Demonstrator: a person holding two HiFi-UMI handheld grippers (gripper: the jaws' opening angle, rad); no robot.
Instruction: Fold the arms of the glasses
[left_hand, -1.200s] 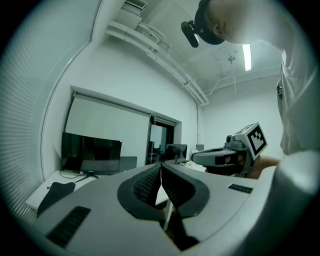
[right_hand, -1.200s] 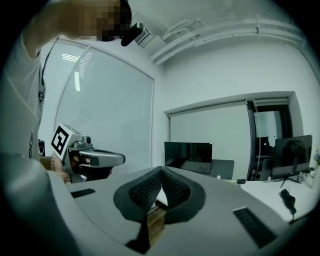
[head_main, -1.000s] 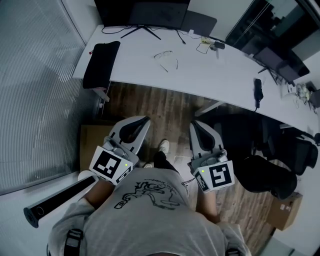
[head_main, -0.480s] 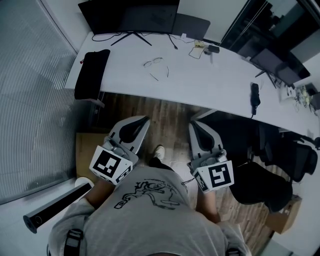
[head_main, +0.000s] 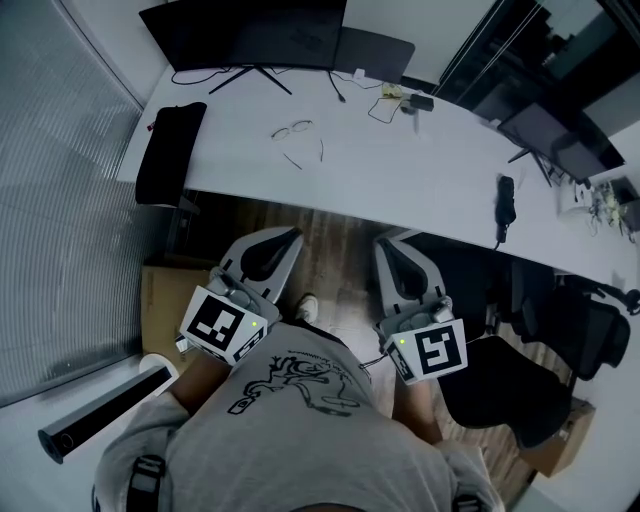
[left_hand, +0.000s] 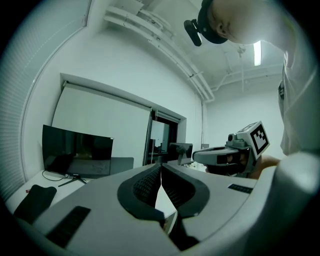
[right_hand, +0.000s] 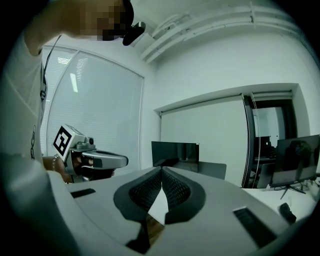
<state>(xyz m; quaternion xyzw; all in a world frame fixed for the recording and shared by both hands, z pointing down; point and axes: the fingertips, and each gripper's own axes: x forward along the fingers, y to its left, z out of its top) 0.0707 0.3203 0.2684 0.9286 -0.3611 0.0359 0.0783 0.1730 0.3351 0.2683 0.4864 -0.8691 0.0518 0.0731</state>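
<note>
An office: long white desk (head_main: 420, 165), dark monitor (head_main: 250, 32), black office chair (head_main: 500, 388); slatted window blinds (head_main: 55, 210).

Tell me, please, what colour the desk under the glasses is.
White. The desk, glasses on it, shows best in the head view.

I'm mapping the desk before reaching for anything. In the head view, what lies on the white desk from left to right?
black case → glasses → cable loop → black handset
</note>
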